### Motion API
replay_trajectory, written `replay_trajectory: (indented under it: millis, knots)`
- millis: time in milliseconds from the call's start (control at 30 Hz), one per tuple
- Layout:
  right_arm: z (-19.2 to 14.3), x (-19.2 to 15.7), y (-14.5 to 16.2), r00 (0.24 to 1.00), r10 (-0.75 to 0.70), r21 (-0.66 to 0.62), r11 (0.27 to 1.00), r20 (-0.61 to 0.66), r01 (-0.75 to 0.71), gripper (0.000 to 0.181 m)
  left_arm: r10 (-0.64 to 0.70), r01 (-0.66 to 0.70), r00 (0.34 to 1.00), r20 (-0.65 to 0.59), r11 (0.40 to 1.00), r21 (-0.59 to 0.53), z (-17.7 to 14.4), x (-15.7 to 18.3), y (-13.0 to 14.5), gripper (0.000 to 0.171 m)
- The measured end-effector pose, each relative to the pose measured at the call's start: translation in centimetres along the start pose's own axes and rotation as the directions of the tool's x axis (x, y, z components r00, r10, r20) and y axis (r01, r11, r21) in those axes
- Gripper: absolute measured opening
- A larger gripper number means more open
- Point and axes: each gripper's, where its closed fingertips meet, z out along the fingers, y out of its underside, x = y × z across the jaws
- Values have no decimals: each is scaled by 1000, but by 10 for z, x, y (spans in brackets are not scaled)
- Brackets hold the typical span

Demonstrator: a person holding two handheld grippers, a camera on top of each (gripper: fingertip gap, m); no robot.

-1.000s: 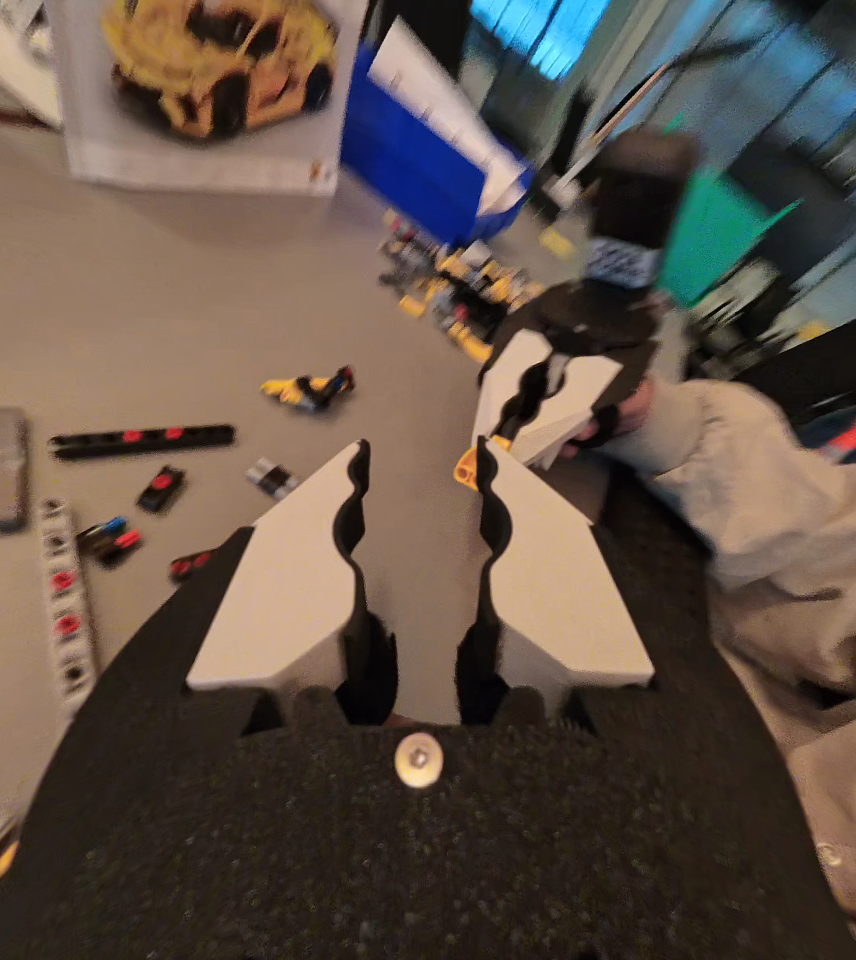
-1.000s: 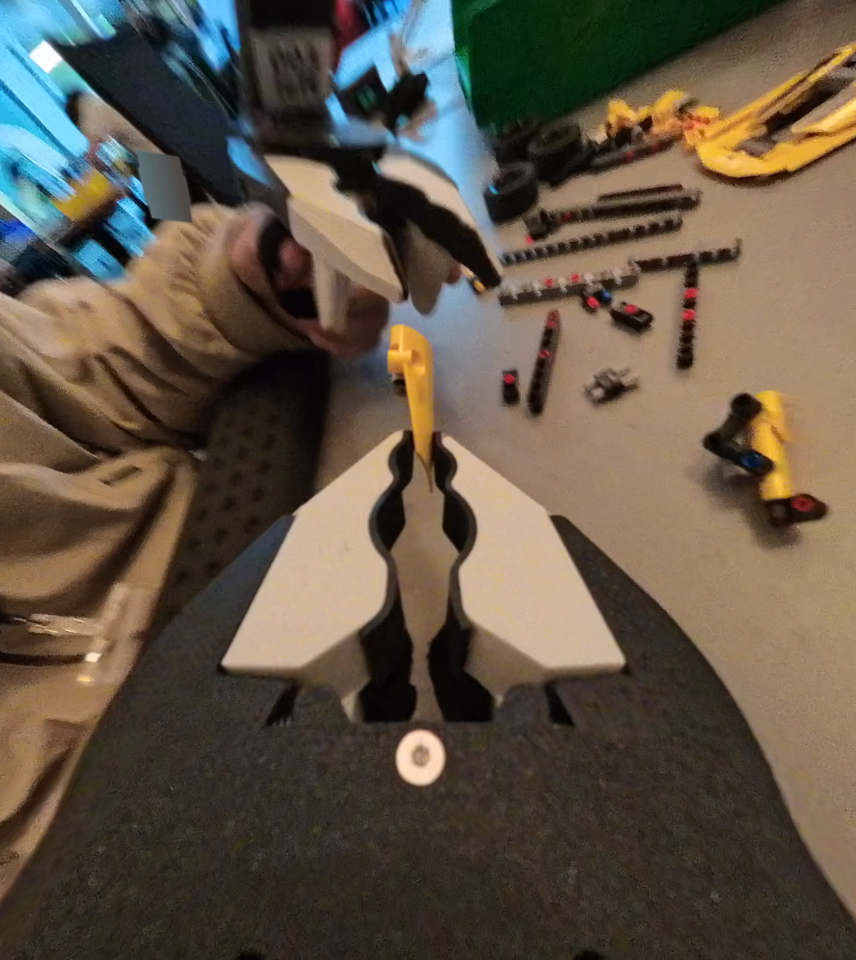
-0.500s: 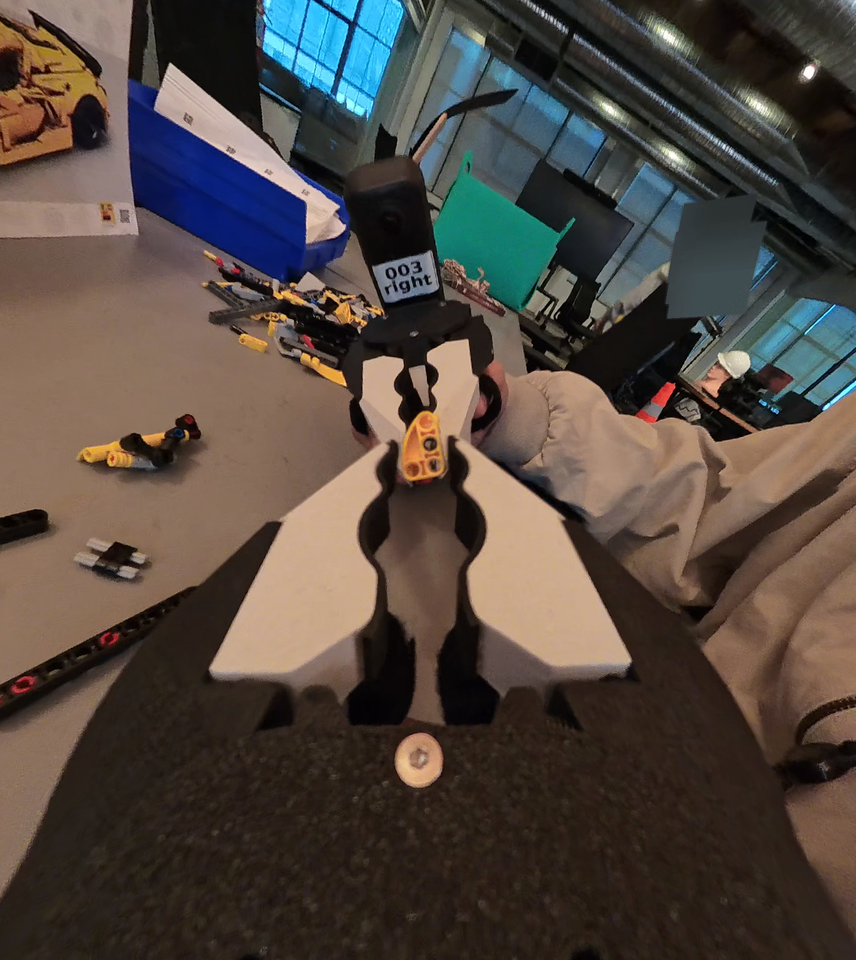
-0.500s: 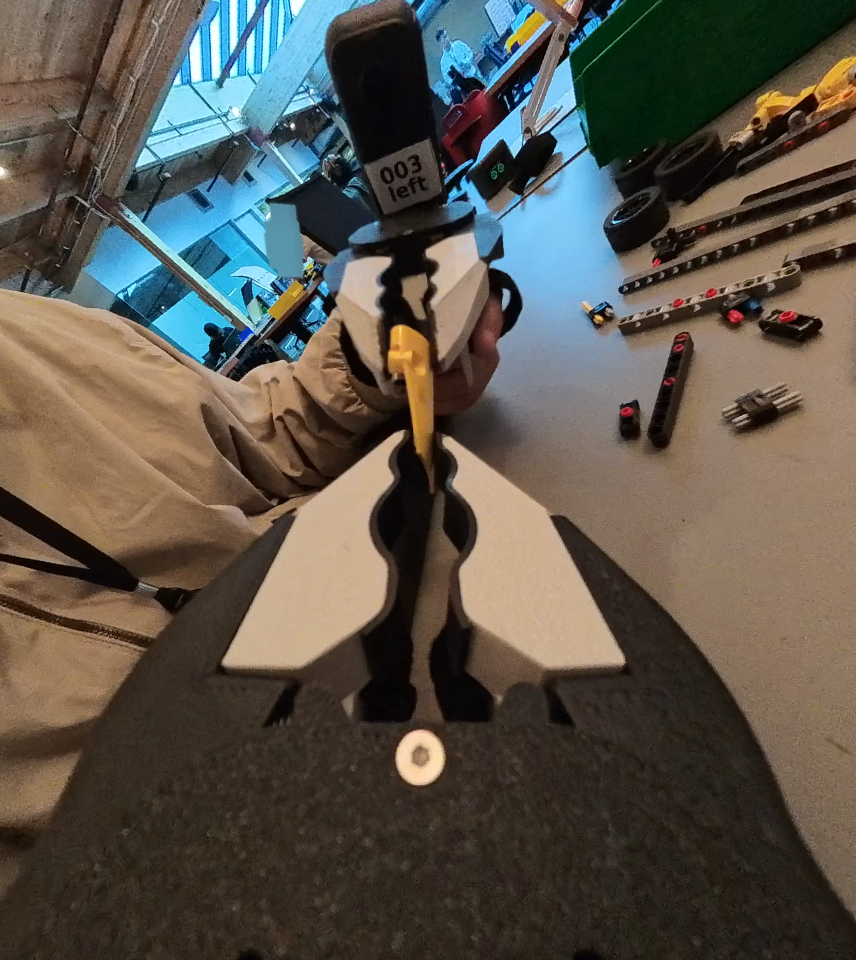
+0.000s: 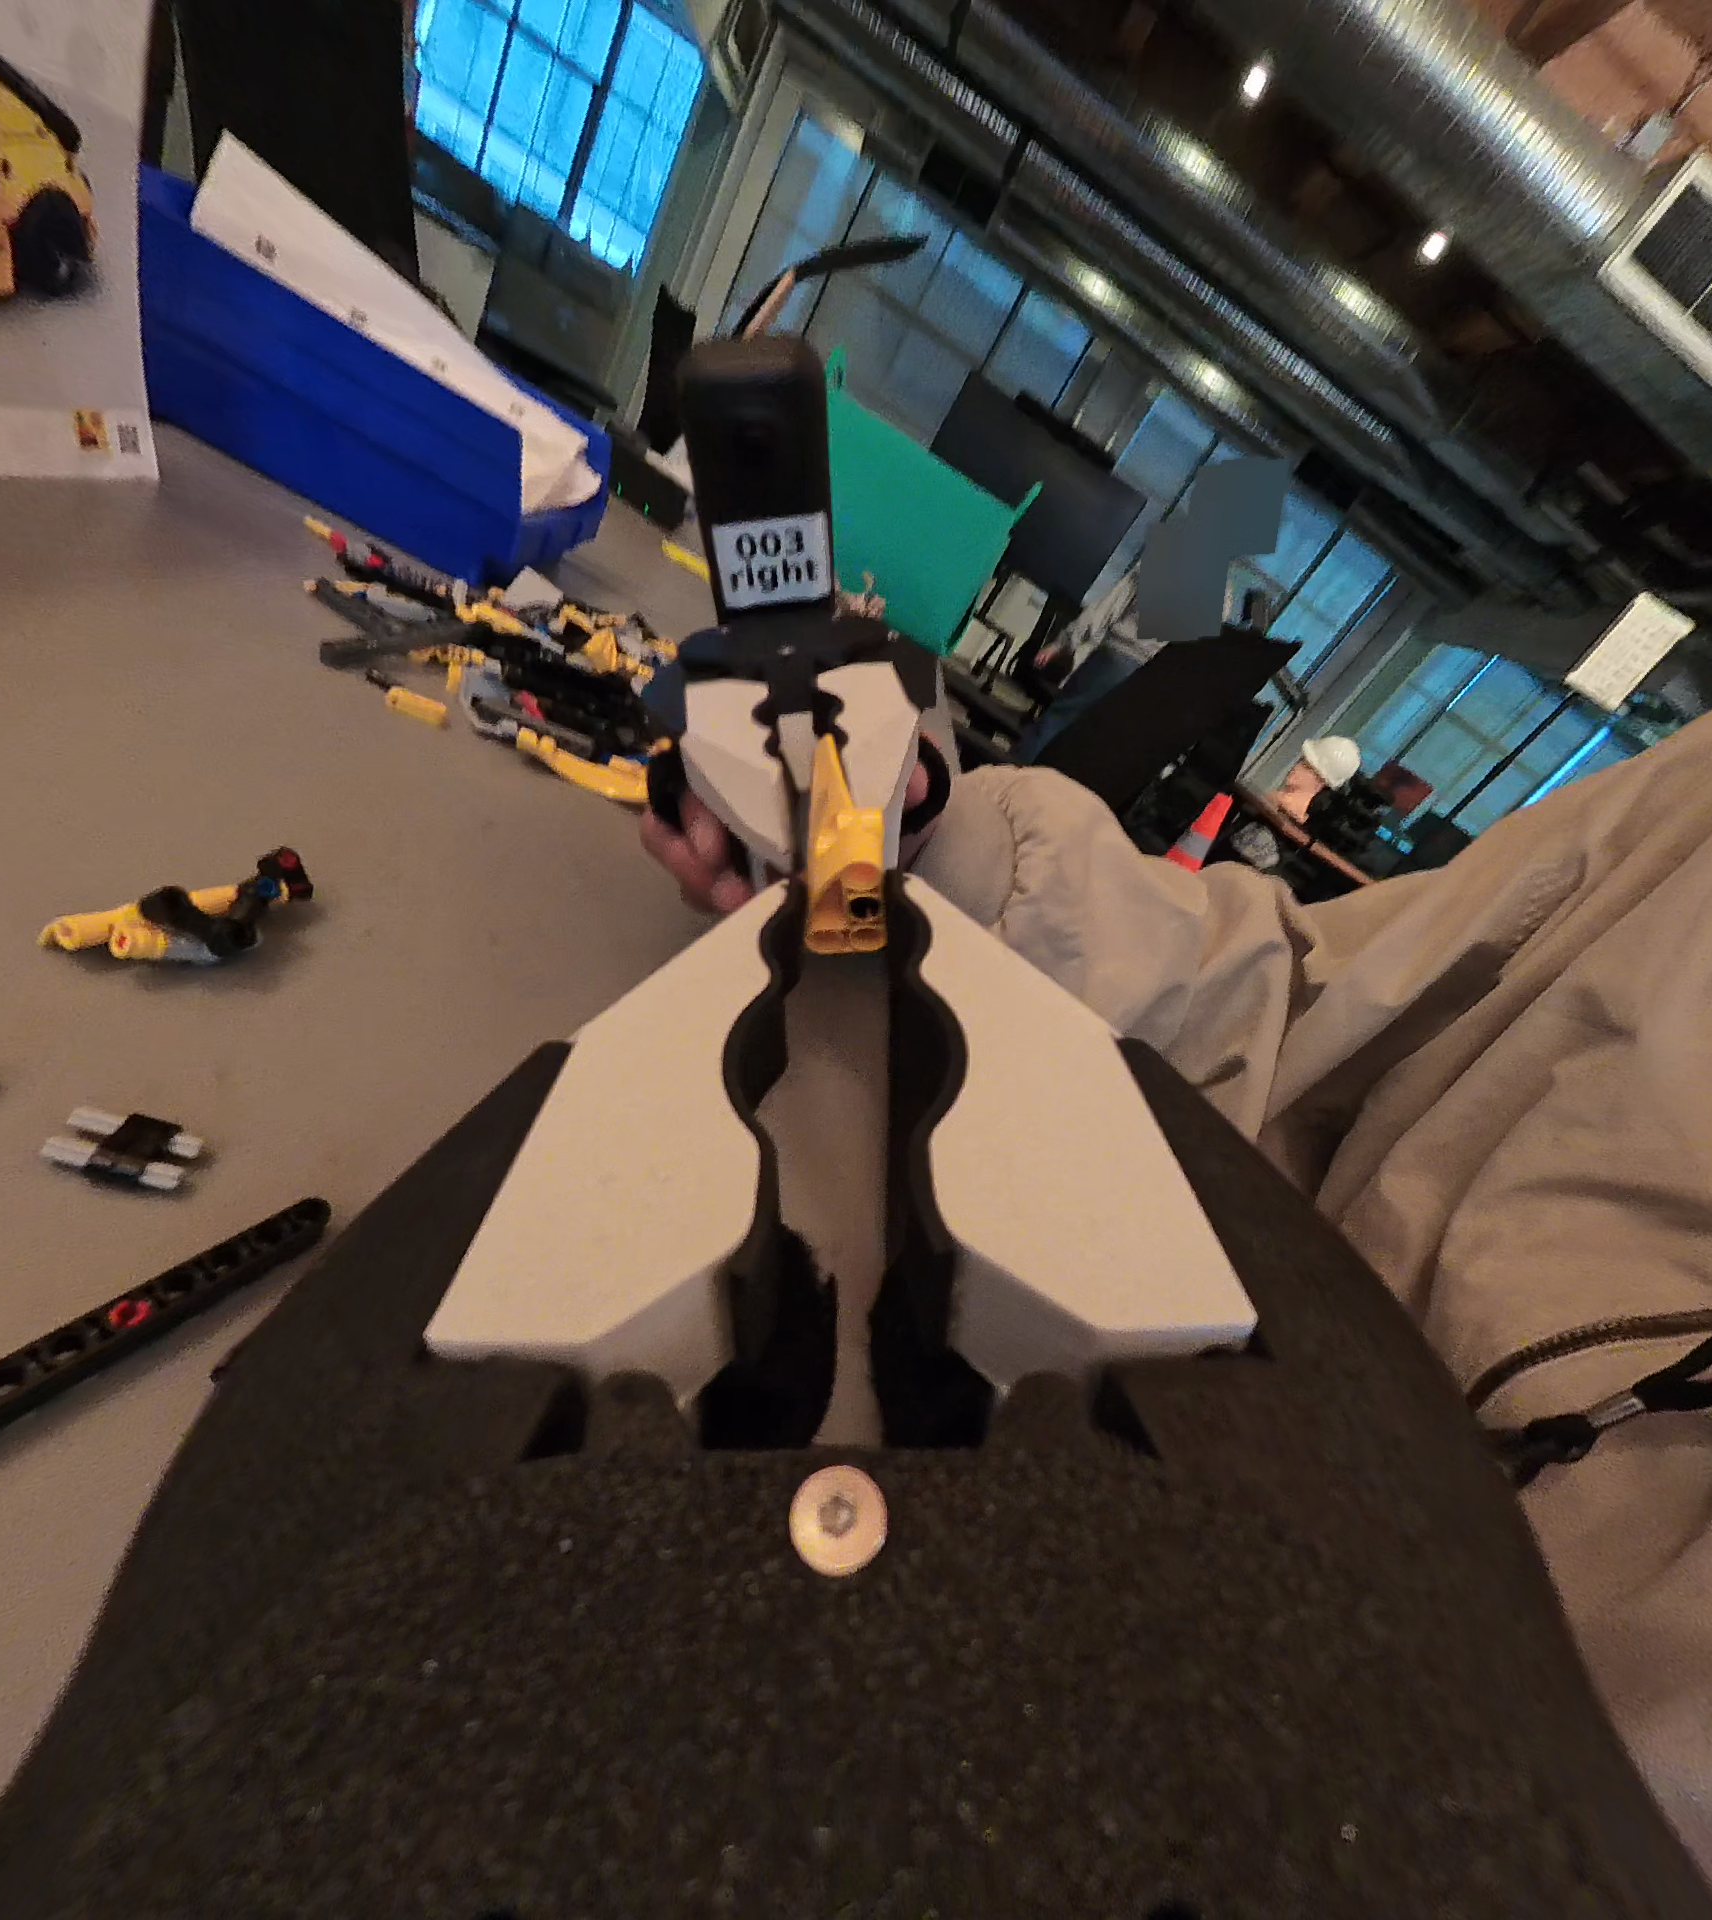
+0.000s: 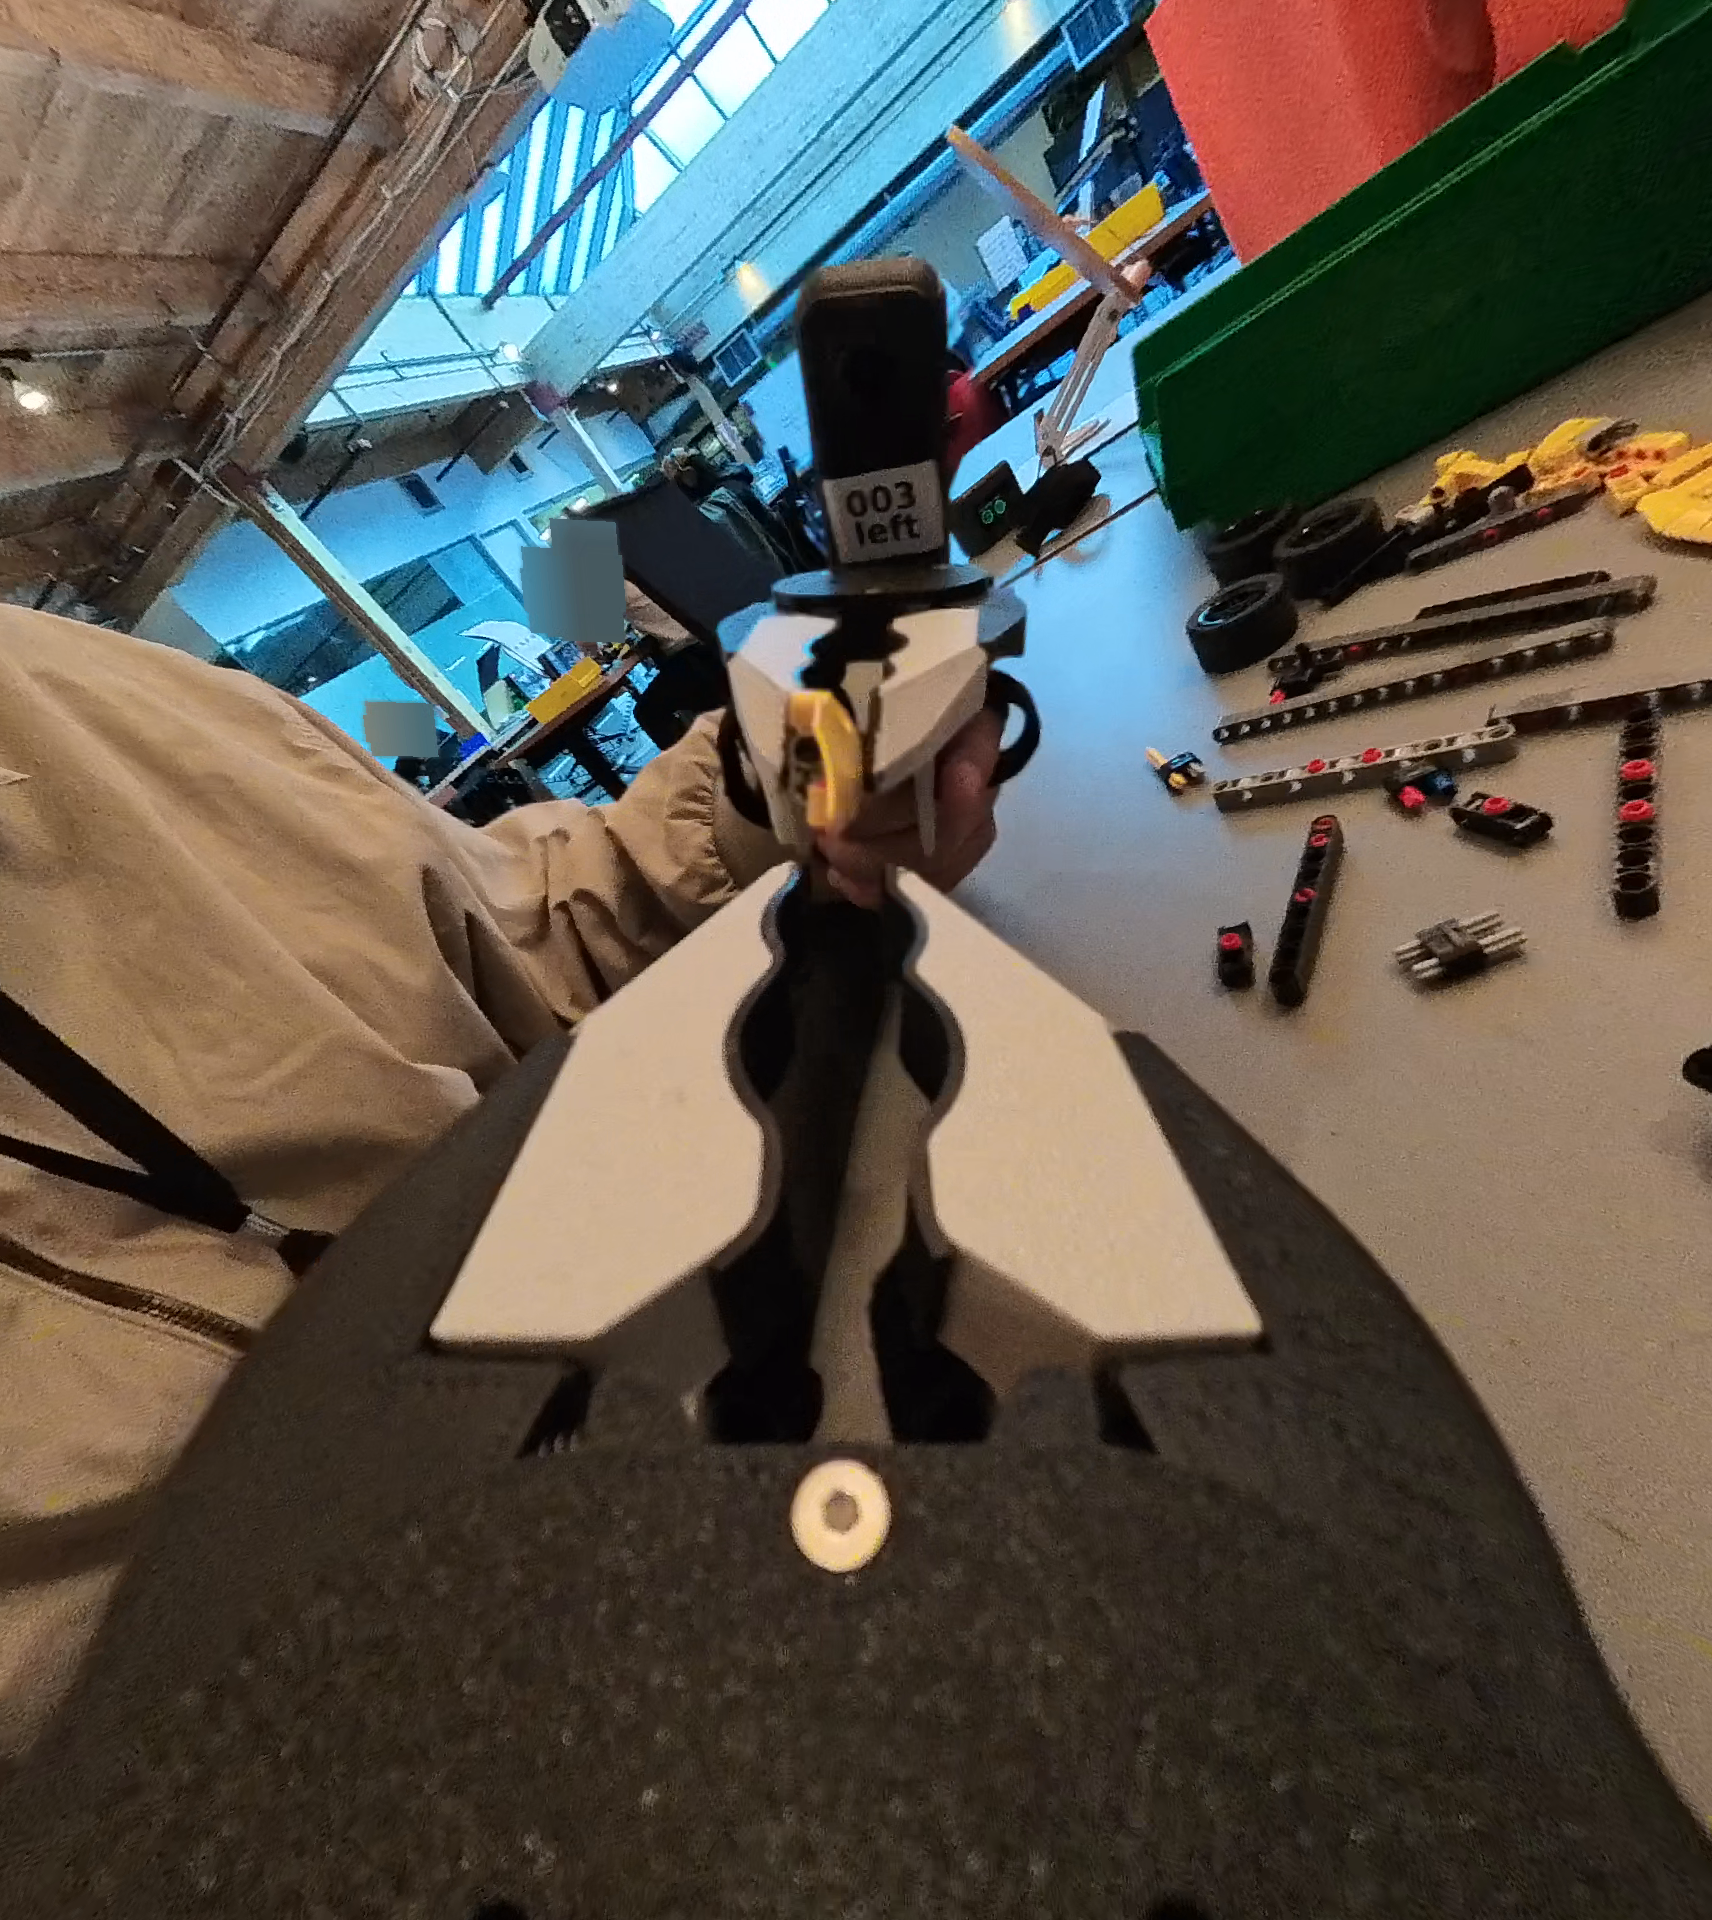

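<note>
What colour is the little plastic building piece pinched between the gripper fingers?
Yellow: the small plastic building piece shows best in the left wrist view.

The left gripper (image 5: 841,914) is held level and pointed at the right gripper (image 6: 841,888), tip to tip, with its fingers clamped on a yellow piece (image 5: 844,883). The right gripper's fingers are parted at the tips and nothing is seen between them. Each handle is gripped from below by a hand, the left hand (image 6: 935,831) and the right hand (image 5: 696,842), both arms being covered by beige sleeves (image 5: 1143,935).

White fingers (image 5: 644,1164), black foam body, beige sleeve (image 5: 1122,914)
</note>
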Motion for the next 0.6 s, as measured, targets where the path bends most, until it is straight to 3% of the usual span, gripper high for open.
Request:
replay_trajectory:
  millis: [133,267,333,600]
  knots:
    - [-7,8,-7,991,-91,25,995,-97,94,22,-113,125,987,-118,987,102,-11,8,-17,15]
    - [-3,3,-7,921,-329,-31,943,-209,330,25,-194,230,958,-212,960,160,-20,12,-29,15]
    - [2,-5,-2,891,-406,-50,913,-205,405,19,-204,246,952,-230,954,173,-23,12,-32,14]
    - [3,-5,3,912,-374,-68,928,-167,368,16,-197,238,953,-230,957,167,-22,14,-31,15]
